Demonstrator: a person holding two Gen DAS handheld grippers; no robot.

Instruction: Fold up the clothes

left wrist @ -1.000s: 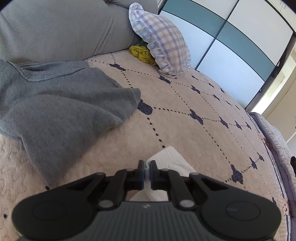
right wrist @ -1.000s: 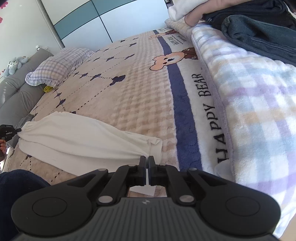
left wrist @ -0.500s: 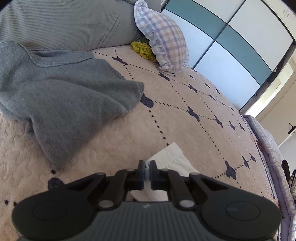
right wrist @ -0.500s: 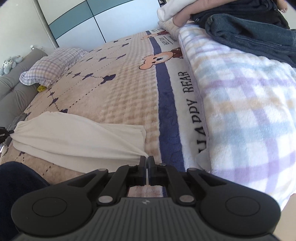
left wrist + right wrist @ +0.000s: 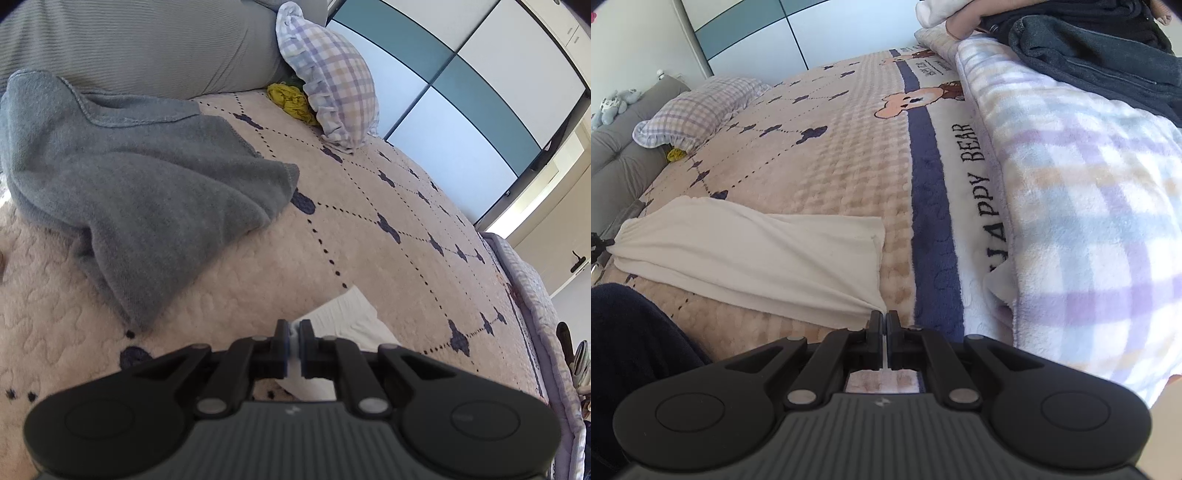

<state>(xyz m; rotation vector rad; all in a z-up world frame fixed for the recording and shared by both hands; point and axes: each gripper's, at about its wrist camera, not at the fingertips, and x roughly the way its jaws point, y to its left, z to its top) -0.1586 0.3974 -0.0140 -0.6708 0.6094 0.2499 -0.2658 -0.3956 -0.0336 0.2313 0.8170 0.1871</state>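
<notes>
We had the white garment (image 5: 750, 254) stretched flat on the bed between our two grippers, which we judged an early step of the fold: it lay smoothed and already narrow, perhaps doubled lengthwise, with the crosswise folds not yet made. Our left gripper (image 5: 293, 334) was pinched shut on one bunched end of the cloth, white fabric showing between its pads, and our right gripper (image 5: 885, 319) was closed on the opposite corner, where the fabric drew to a point at the jaws. A gray sweater (image 5: 140, 192) lay crumpled near the headboard, unfolded, so more work remained, and dark clothes (image 5: 1089, 48) sat heaped on a plaid fleece blanket (image 5: 1071, 206) at the bed's far side; whether those were ours to fold we could not tell. The surface was a quilted beige bedspread (image 5: 827, 166) with dotted lines, dark shapes and a bear border reading HAPPY BEAR. A plaid pillow (image 5: 332, 74) leaned on the gray upholstered headboard (image 5: 129, 40), a yellow-green bundle (image 5: 290, 98) just beside it, and a wardrobe (image 5: 461, 74) with teal and white panels stood beyond.
</notes>
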